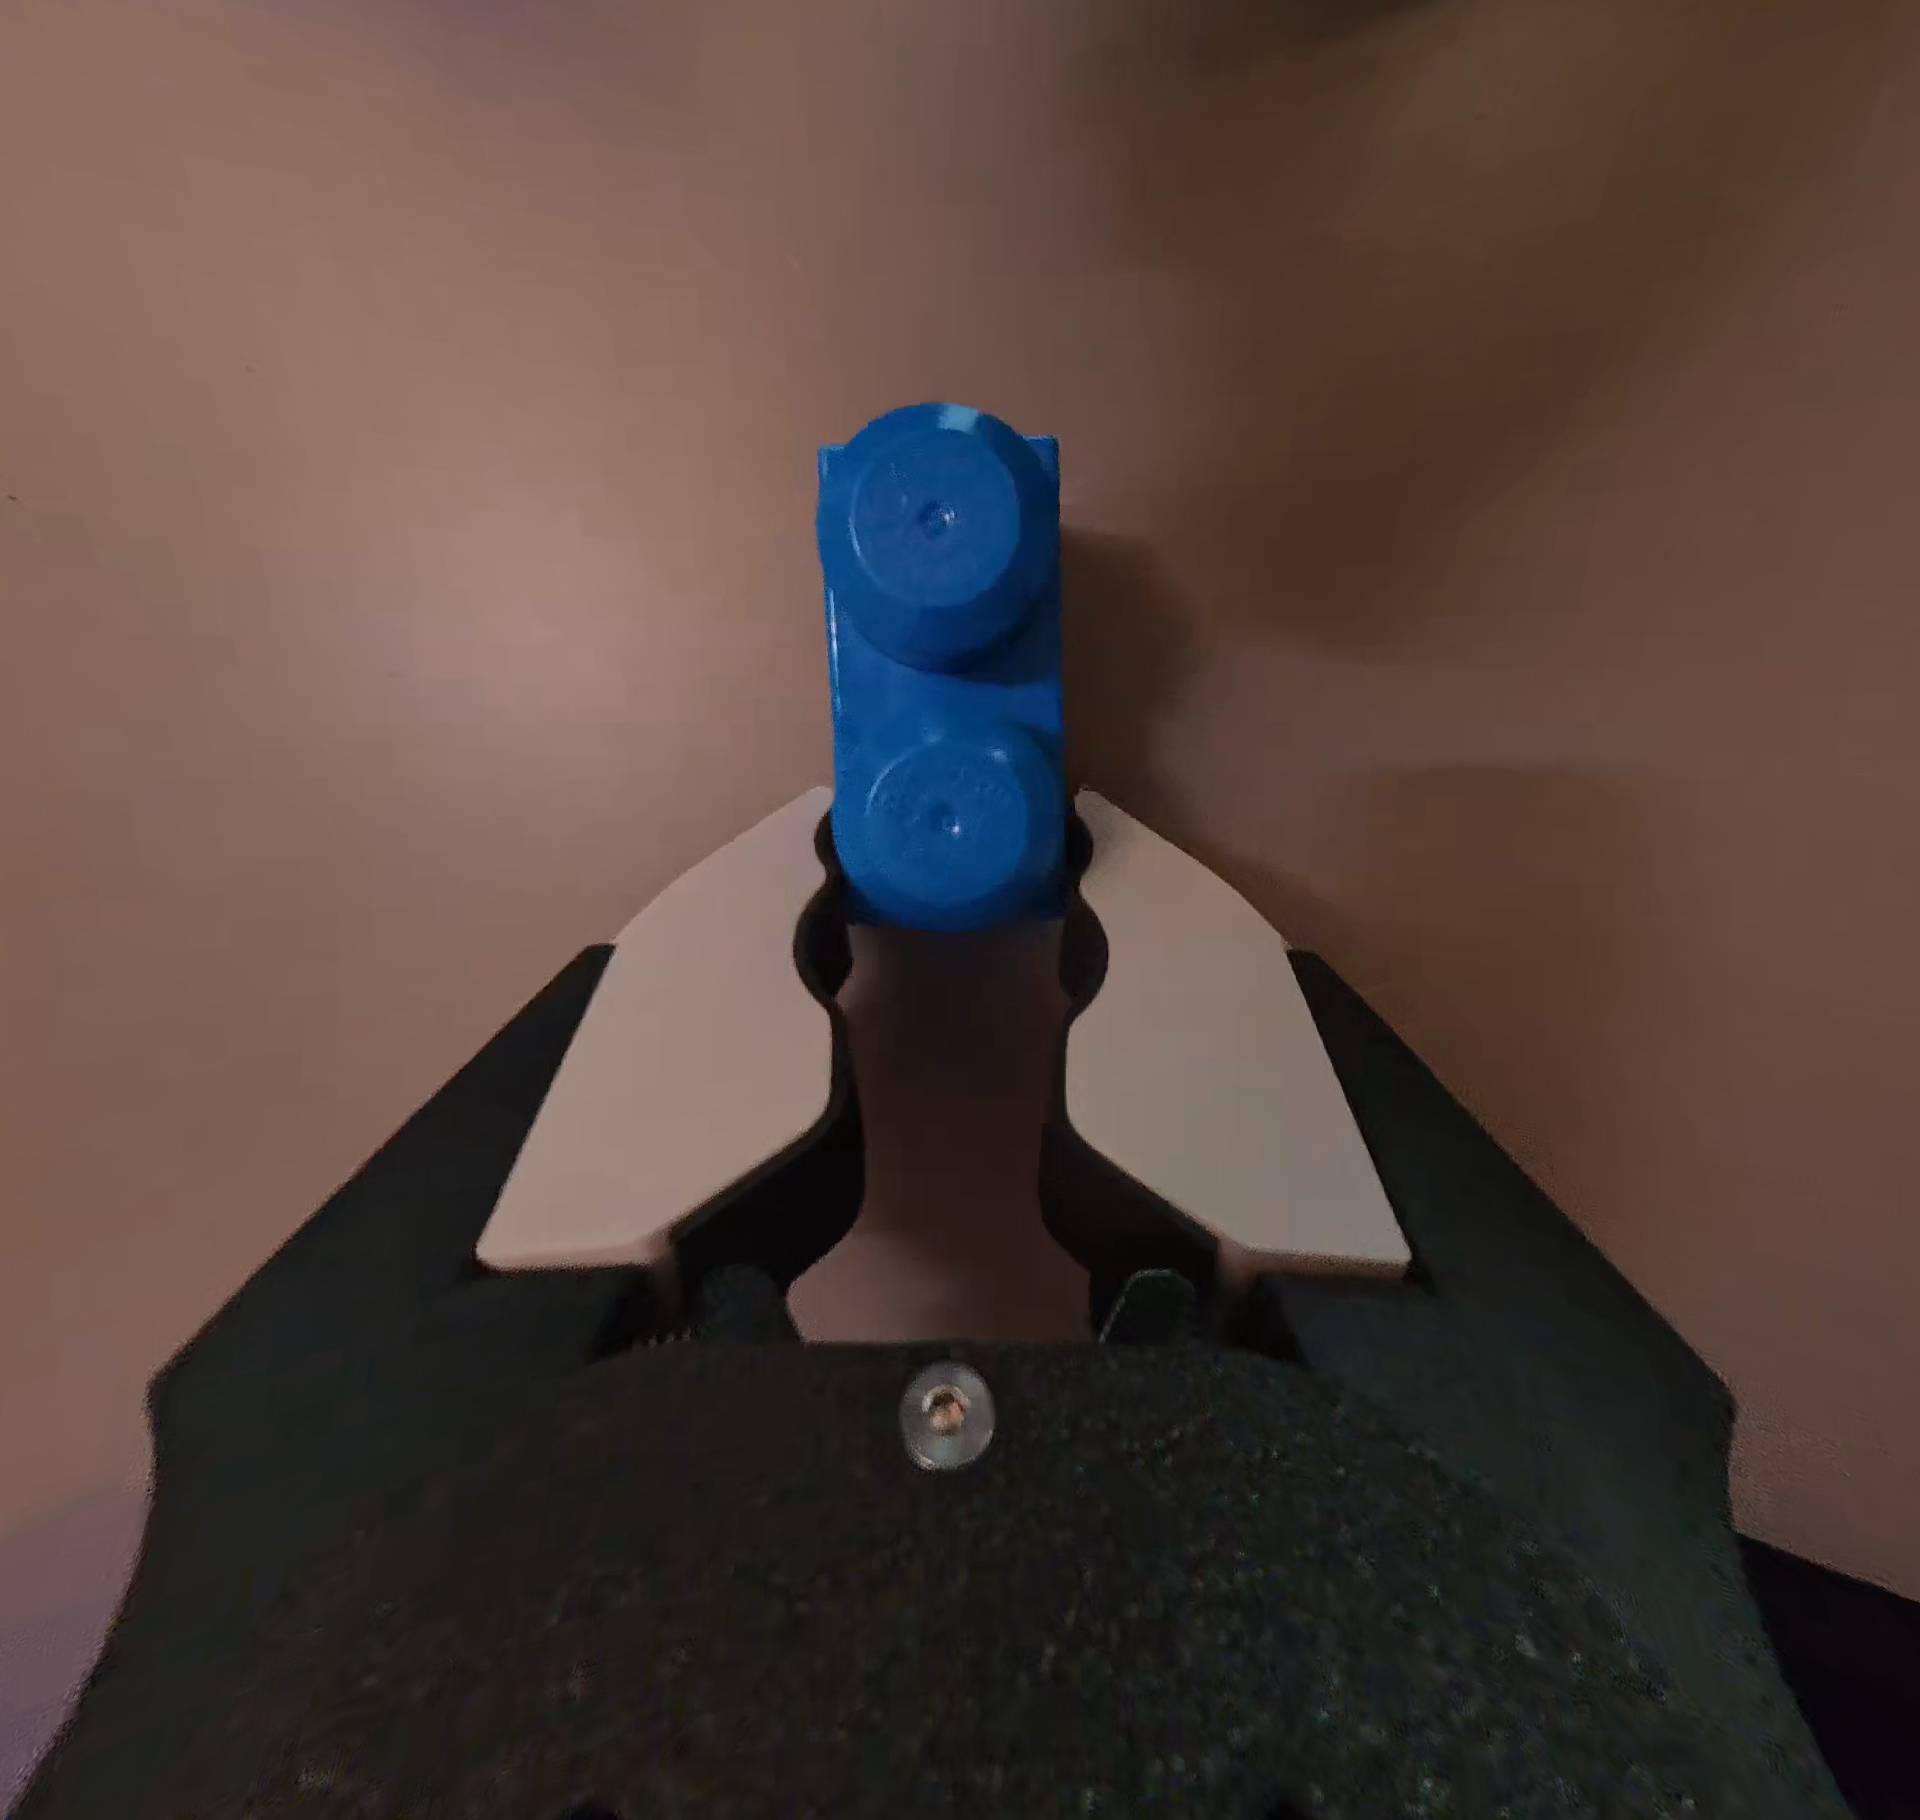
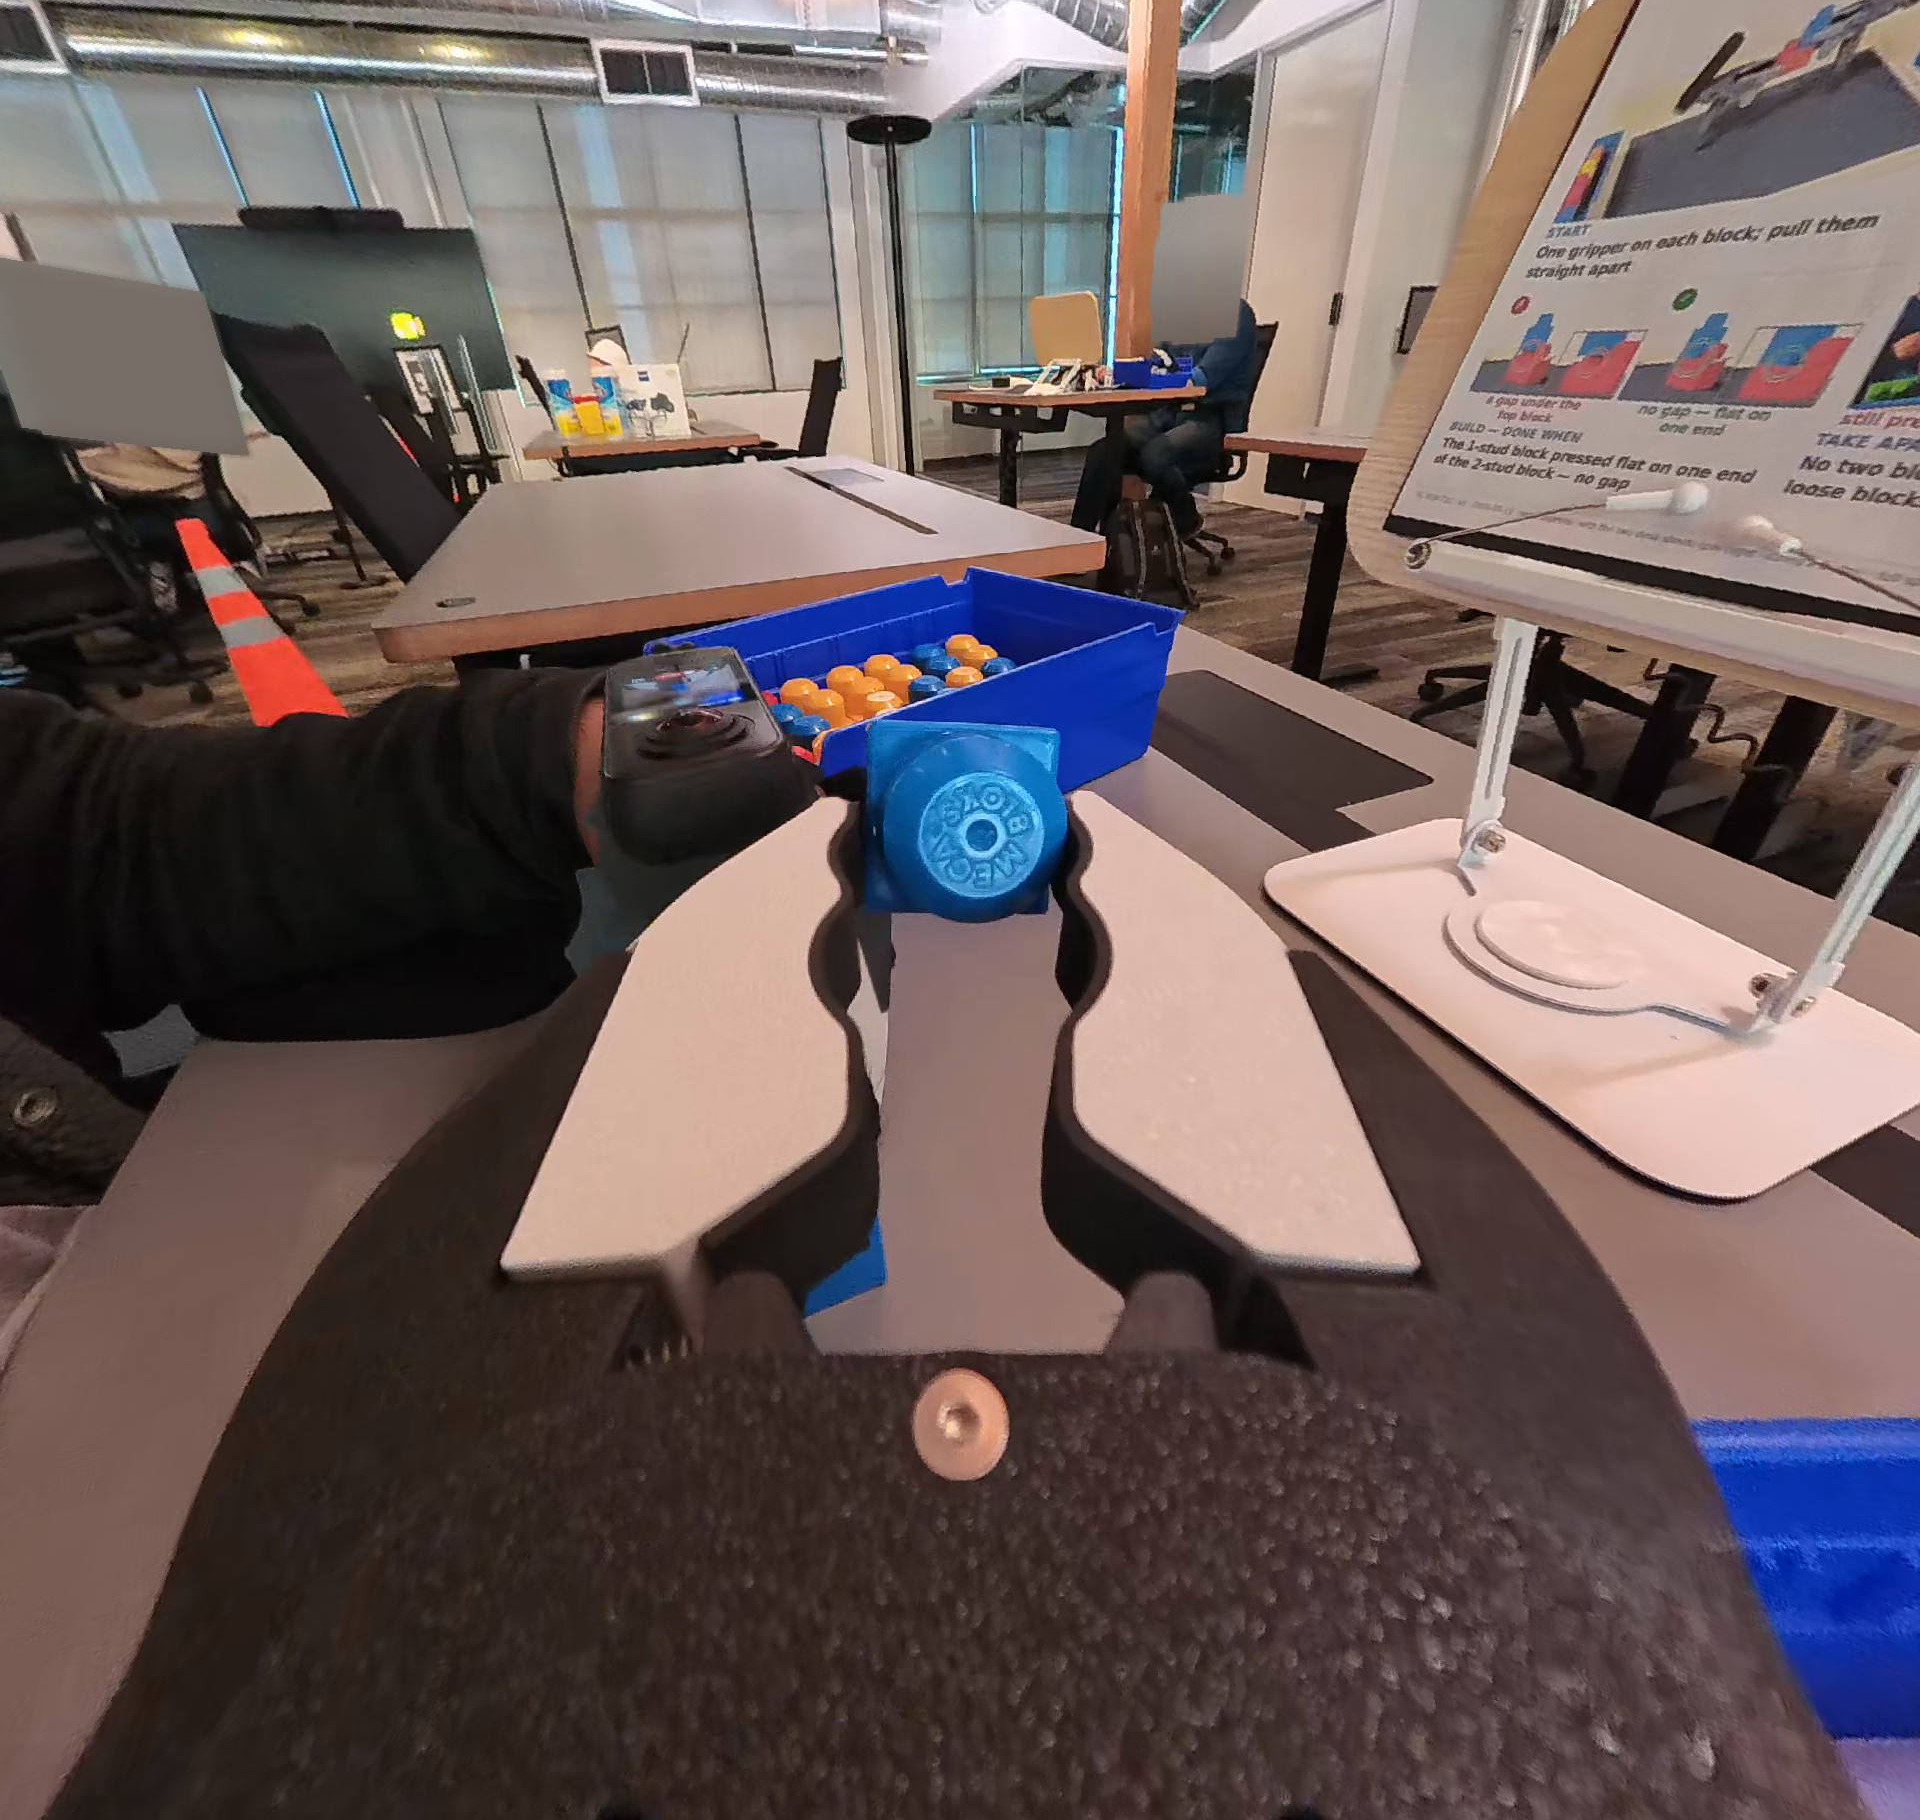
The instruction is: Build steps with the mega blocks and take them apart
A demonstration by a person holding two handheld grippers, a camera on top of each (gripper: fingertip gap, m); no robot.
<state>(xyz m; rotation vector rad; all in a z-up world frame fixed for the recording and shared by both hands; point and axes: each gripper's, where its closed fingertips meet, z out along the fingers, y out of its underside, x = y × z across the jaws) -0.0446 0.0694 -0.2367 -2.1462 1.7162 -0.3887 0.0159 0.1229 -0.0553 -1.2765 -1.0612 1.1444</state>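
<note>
In the left wrist view my left gripper [image 1: 951, 845] is shut on the near end of a blue two-stud block [image 1: 940, 674]. The block's studs face the camera and it hangs over a plain brown table surface [image 1: 416, 523]. In the right wrist view my right gripper [image 2: 961, 835] is shut on a lighter blue one-stud block [image 2: 971, 830], its stud facing the camera, held above the grey table [image 2: 312, 1095]. The left gripper's camera [image 2: 691, 731] and a black sleeve [image 2: 281, 856] show just left of it.
A blue bin [image 2: 1039, 669] with several orange and blue blocks stands behind the right gripper. A white stand [image 2: 1558, 981] holding an instruction sheet [image 2: 1704, 316] is at the right. Another blue bin's edge [image 2: 1829, 1562] is at the lower right. Desks, chairs and an orange cone [image 2: 244, 617] lie beyond. About 20 centimetres separates my left fingertips from my right.
</note>
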